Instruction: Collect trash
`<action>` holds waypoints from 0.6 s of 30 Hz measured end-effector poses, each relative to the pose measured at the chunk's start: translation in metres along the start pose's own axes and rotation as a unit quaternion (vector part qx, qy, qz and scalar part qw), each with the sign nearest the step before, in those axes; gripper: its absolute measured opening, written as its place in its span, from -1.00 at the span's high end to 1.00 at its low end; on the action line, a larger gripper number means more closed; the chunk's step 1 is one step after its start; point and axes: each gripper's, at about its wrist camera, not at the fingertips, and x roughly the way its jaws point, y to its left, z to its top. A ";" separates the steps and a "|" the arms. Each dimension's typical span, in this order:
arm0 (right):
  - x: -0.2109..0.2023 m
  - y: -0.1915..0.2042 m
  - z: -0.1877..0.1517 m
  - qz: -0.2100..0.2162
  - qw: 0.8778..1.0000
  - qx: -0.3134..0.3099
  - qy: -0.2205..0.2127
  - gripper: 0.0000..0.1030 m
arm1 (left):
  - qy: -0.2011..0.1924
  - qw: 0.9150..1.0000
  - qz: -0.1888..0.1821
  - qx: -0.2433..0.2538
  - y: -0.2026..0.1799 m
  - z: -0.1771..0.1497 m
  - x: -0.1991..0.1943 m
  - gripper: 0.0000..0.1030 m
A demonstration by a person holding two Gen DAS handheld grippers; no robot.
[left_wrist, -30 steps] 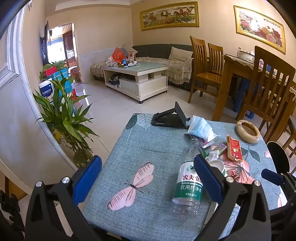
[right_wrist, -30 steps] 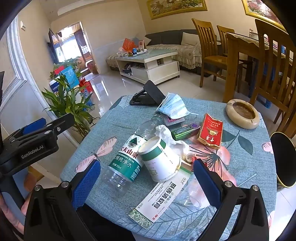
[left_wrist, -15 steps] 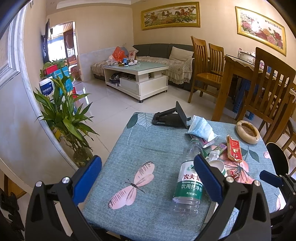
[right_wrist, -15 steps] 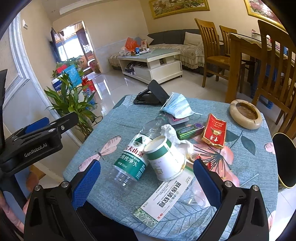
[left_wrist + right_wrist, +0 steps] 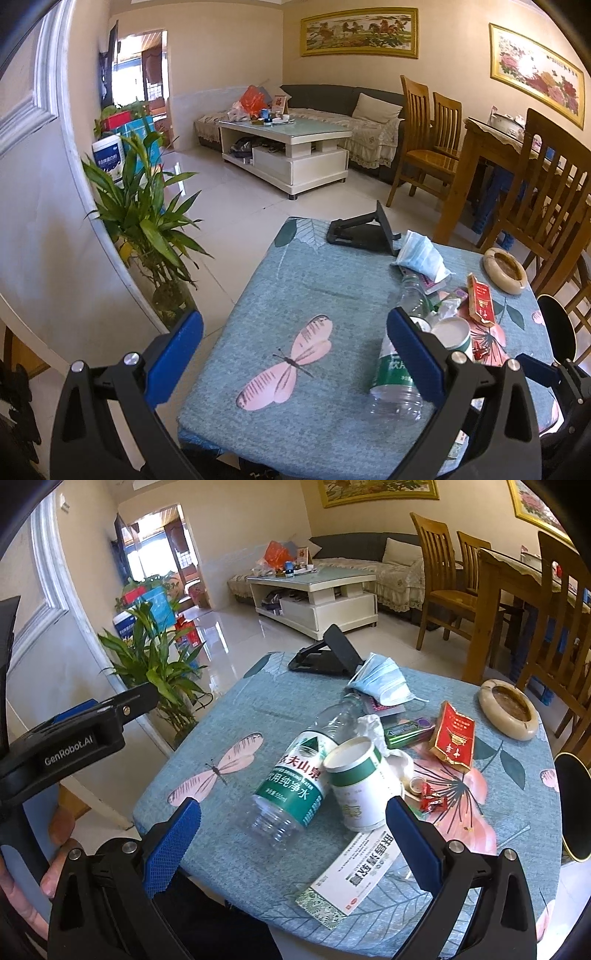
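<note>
**Meanwhile, both tongs hanging open over the littered table**

Left wrist view: the left gripper (image 5: pixel 293 341) is hovering with its jaws spread wide and nothing between them, over the teal tablecloth (image 5: pixel 295 280). The plastic bottle (image 5: pixel 397 373) is lying partly behind its right finger.

Right wrist view: the right gripper (image 5: pixel 293 829) is gaping too, empty. Between and just ahead of its fingers the bottle (image 5: pixel 295 779) is lying touching a paper cup (image 5: pixel 356 786); a flat carton (image 5: pixel 352 873) is lying nearer.

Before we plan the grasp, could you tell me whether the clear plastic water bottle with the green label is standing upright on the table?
No, the clear plastic water bottle with the green label lies on its side on the teal tablecloth, beside the tipped white paper cup.
</note>
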 end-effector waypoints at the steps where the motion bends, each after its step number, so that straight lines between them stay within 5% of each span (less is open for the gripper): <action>1: -0.001 0.001 0.000 0.000 1.000 -0.001 -0.001 -0.93 | 0.000 1.000 0.000 -0.001 0.002 0.000 0.000 -0.94; 18: -0.054 -0.034 0.012 -0.109 0.985 0.043 -0.124 -0.93 | -0.010 1.000 -0.001 0.024 -0.018 -0.003 -0.007 -0.94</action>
